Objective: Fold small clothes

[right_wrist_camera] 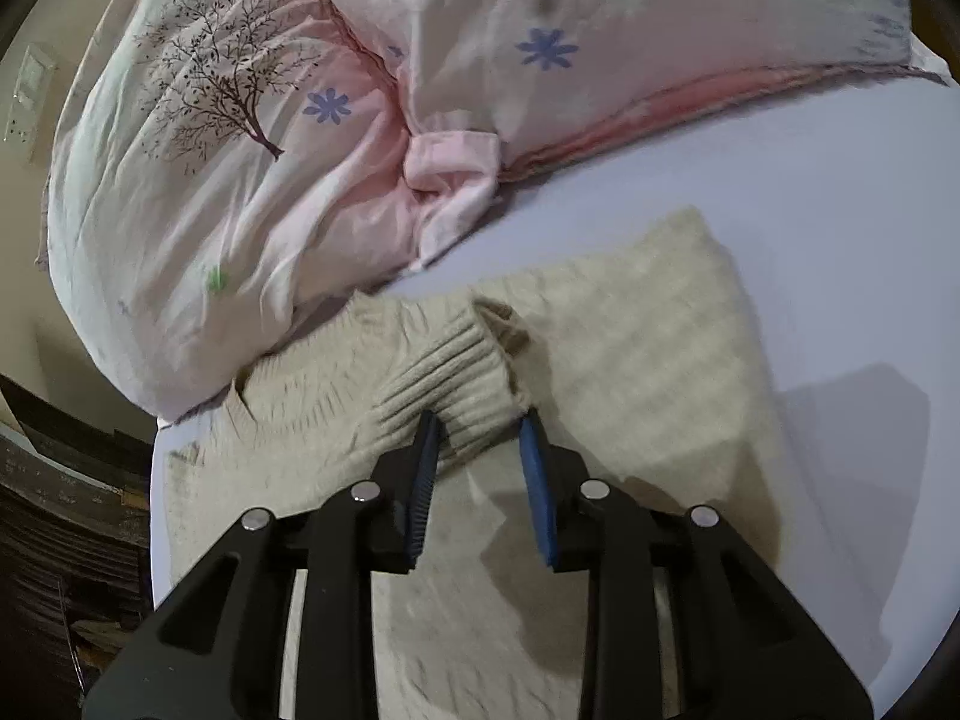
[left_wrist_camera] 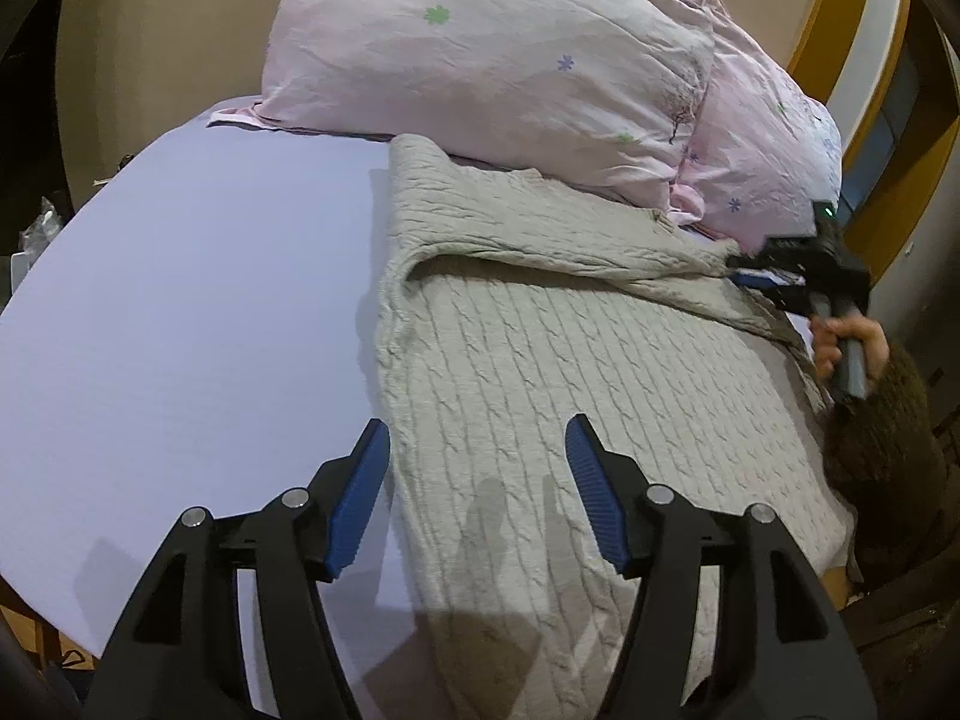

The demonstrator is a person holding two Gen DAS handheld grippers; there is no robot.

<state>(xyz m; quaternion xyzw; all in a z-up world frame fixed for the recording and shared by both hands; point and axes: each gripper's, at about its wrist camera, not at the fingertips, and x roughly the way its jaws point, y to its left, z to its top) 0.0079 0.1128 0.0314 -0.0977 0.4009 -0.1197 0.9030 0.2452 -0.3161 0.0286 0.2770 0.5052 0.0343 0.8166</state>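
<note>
A beige cable-knit sweater (left_wrist_camera: 540, 336) lies on a lilac bedsheet (left_wrist_camera: 180, 300), one sleeve folded across its top. My left gripper (left_wrist_camera: 477, 444) is open and empty, hovering over the sweater's near left edge. My right gripper (right_wrist_camera: 480, 426) is closed on the sleeve's ribbed cuff (right_wrist_camera: 450, 360); the cuff sits between the blue pads. In the left wrist view the right gripper (left_wrist_camera: 774, 276) shows at the sweater's far right, held by a hand. The sweater (right_wrist_camera: 630, 330) fills the middle of the right wrist view.
Two pink floral pillows (left_wrist_camera: 480, 60) lie against the sweater's far edge; they also show in the right wrist view (right_wrist_camera: 240, 150). A brown fuzzy sleeve (left_wrist_camera: 882, 450) is at the right. The bed edge (right_wrist_camera: 153, 510) is left of the right gripper.
</note>
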